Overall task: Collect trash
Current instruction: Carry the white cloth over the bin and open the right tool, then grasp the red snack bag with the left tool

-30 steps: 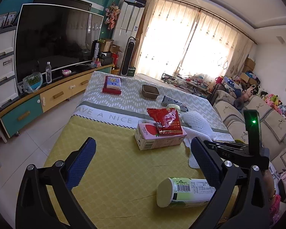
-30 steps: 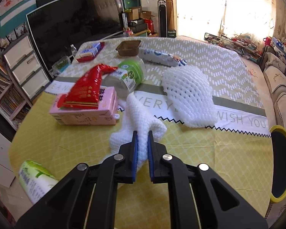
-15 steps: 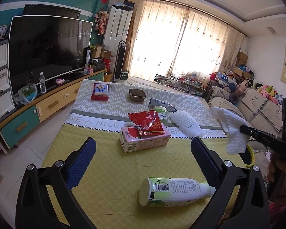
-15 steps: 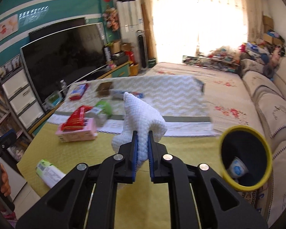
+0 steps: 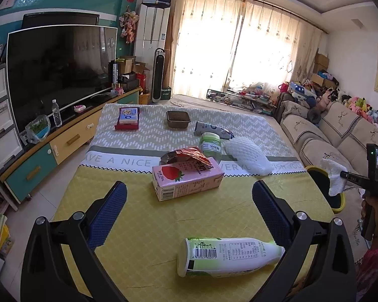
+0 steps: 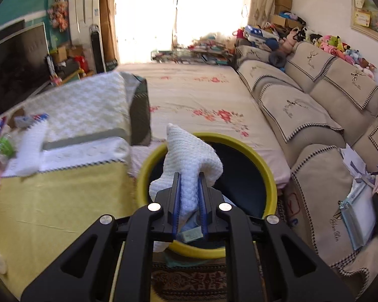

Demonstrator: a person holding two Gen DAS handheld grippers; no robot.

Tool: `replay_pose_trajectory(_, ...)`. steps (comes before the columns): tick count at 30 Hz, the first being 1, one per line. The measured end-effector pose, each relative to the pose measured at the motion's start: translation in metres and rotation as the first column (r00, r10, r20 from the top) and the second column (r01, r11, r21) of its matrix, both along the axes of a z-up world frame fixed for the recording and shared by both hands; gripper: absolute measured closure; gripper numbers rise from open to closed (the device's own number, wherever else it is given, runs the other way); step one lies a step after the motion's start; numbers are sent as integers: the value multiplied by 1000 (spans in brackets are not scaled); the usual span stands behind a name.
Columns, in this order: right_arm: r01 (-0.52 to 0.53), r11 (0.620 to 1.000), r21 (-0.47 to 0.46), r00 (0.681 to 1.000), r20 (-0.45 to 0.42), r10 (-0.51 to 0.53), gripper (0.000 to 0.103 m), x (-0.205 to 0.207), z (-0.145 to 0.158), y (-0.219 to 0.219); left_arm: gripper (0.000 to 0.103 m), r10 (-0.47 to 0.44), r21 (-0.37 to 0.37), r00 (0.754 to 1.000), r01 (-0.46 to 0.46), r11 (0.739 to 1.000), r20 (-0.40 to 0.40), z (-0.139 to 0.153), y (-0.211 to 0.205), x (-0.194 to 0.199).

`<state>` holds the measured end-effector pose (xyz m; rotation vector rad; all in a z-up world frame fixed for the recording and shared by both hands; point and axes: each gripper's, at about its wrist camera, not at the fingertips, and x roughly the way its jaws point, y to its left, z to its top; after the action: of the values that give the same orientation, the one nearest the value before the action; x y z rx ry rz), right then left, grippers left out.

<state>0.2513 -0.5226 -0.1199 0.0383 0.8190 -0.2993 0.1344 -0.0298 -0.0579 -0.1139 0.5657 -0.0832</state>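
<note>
1. Reference landmark: the yellow-rimmed bin (image 6: pixel 269 176), which stands on the floor just off the corner of the table (image 5: pixel 143 226), between the table and the sofa (image 6: pixel 315 115).
2. Right gripper (image 6: pixel 189 193): positioned above the bin's mouth, pointing downward into it. The jaws stand narrow and have just been opening. The white foam net (image 6: pixel 191 158) is between the blue pads and still touches both, so the piece remains held. Its free end sticks up past the fingertips, over the bin's dark interior.
3. In the left wrist view the same white foam net (image 5: pixel 334 176) hangs from the right gripper (image 5: pixel 345 175) directly over the bin (image 5: pixel 337 205).
4. Bin contents: some items lie at the bottom, partly hidden by the gripper; what they are cannot be told.
5. Left gripper (image 5: pixel 189 201): jaws wide, nothing between the pads. It hovers over the near end of the table, well apart from the bin.
6. Items on the table, left of the bin:
   - a green-and-white bottle (image 5: pixel 229 256) on its side, nearest the left gripper;
   - a pink strawberry milk carton (image 5: pixel 186 181) with a red snack wrapper (image 5: pixel 186 157) lying on it;
   - a green-lidded jar (image 5: pixel 209 144);
   - a second white foam net (image 5: pixel 247 158), the table item nearest the bin.
</note>
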Motion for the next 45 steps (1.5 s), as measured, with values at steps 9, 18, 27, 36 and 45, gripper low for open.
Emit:
replay_pose_trajectory(9,100,991,-86,995,-19,-102,42,13,-28,-9,5,16,25,998,-15,1000,-53,-12,-4,25)
replay_pose_trajectory(18,89,996,-12,996,5,-89,41,5,-26,-1,5,-82,113,990,94,989,-113,-12,-20,72)
replay_pose_trajectory(27,60,997,40,998,31,-62,41,7,-23,7,5,-133,152,959,175,973,-251,-40,-31,155)
replay_pose_trajectory(36,79,995,62,996,48,-82,39,4,-19,-2,25,-142,112,928,191,975,-346,-64,-30,195)
replay_pose_trajectory(45,65,995,74,997,39,-68,39,11,-26,1,49,-151,122,932,201,972,-330,-63,-32,200)
